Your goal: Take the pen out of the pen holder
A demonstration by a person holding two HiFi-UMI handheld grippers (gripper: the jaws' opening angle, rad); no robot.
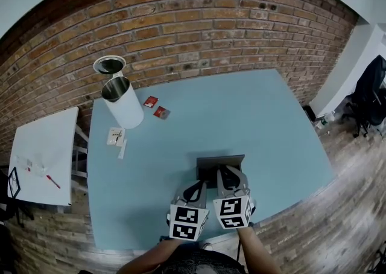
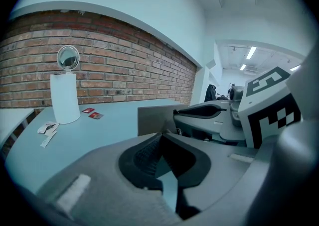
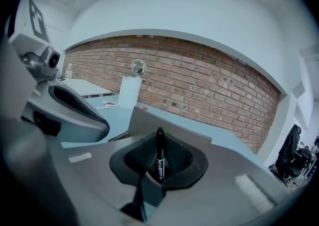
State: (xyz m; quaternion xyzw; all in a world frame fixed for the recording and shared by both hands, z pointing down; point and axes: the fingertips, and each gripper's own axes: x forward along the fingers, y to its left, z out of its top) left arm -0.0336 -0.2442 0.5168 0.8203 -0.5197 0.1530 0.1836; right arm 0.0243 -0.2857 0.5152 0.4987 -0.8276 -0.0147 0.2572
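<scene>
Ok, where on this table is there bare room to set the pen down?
Bare: the right half of the table, from the pen holder to the brick wall, and the near left corner. Crowded: far left, with the white cylinder, red packets and paper scraps.

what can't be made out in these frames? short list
- Inside of the pen holder: in the head view the right gripper overlaps it; the gripper views show only its outer wall.
- Lower end of the pen: right gripper view, hidden behind the jaws, so in or out of the holder is unclear.
- Print on the pen: too small.
- Red packets: head view, too small to identify.
</scene>
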